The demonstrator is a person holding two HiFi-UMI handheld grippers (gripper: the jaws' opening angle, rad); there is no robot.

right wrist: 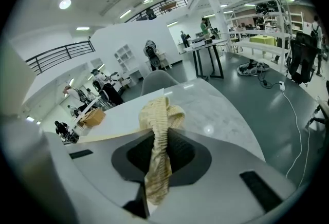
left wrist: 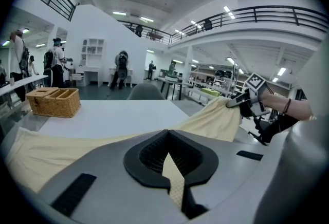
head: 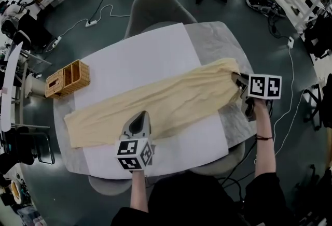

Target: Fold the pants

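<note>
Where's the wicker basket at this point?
In the head view, the wicker basket sits at the left edge of the table, beyond the left end of the pants, not touching them.

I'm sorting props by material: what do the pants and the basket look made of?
The pants: soft, matte pale-yellow cloth, perhaps cotton; it drapes and creases, and the waistband is ribbed. The basket: tan wicker or similar, with a visible woven texture.

Pants (head: 155,100) near edge hidden under left gripper (head: 140,116), chair (head: 155,7) partly behind table (head: 220,38)
</note>
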